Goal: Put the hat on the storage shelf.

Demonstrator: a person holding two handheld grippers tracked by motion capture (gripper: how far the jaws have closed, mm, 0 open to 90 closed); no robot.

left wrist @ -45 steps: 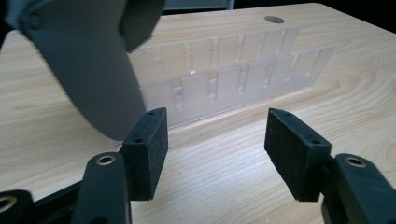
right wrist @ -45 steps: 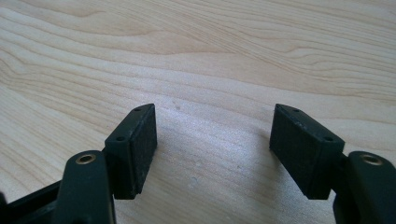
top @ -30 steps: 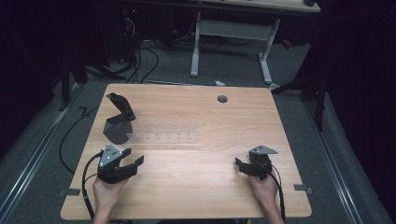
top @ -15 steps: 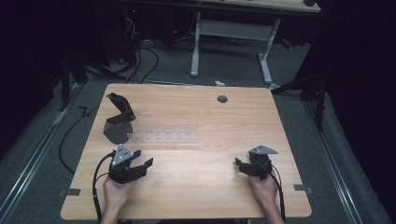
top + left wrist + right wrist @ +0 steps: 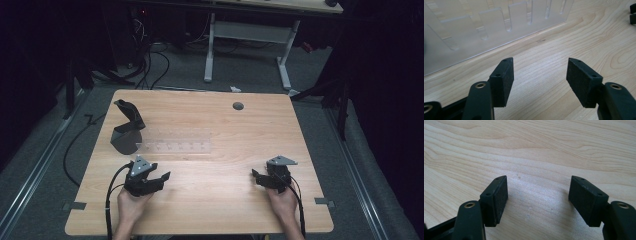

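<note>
A clear plastic rack (image 5: 175, 147) with a row of slots lies flat on the wooden table (image 5: 220, 125), left of the middle. In the left gripper view the clear plastic rack (image 5: 486, 27) sits just beyond the jaws. My left gripper (image 5: 161, 178) (image 5: 540, 63) is held low over the table, a short way in front of the rack's left end. It is open, with bare wood between its pads. My right gripper (image 5: 255, 176) (image 5: 539, 181) rests near the front right of the table, open and holding nothing.
A black angled stand (image 5: 127, 131) stands at the rack's left end. A small round grey grommet (image 5: 238, 106) is set in the table's far side. The right gripper's black jaw tips (image 5: 633, 12) show far off in the left gripper view. Cables trail off the table's front edge.
My left gripper has slid to the right along the front of the table, closer to the rack. The right gripper has stayed in place.
</note>
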